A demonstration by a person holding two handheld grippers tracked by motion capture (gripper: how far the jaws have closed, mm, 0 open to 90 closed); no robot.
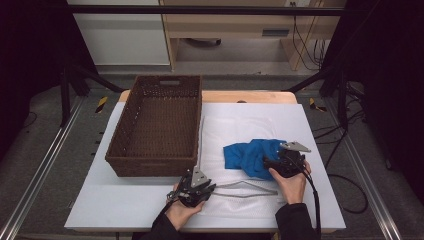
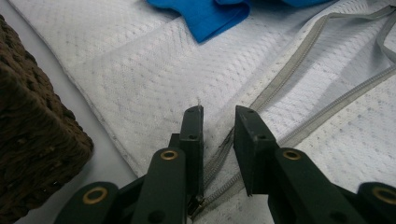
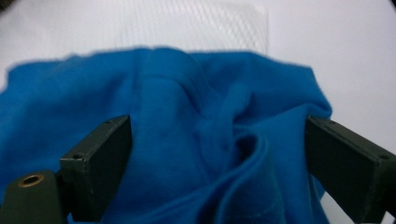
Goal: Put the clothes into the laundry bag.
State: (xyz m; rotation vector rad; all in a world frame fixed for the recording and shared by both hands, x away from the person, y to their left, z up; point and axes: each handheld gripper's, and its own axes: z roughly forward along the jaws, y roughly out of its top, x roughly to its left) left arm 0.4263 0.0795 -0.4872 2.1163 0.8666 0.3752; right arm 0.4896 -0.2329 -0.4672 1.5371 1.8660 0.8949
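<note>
The mesh laundry bag (image 1: 235,132) lies flat and white on the counter (image 1: 100,200), with its grey zipper (image 1: 250,189) parted into a long slit along the near edge. Furthest left stands the empty wicker basket (image 1: 157,125), just beside the bag's left border. Next comes the left gripper (image 1: 196,187), at the zipper's closed end; its jaws are slightly apart with the zipper tape running between them, not yet pinched as far as I can see. From there the slit's long axis runs to the right, toward the other hand. The blue cloth (image 1: 250,155) sits crumpled on top of the bag, just behind the opening. The right gripper (image 1: 285,162) is the nearer to it (practically on it), jaws spread wide with the cloth's folds bunched between them, not clamped. The cloth probably goes into the bag.
</note>
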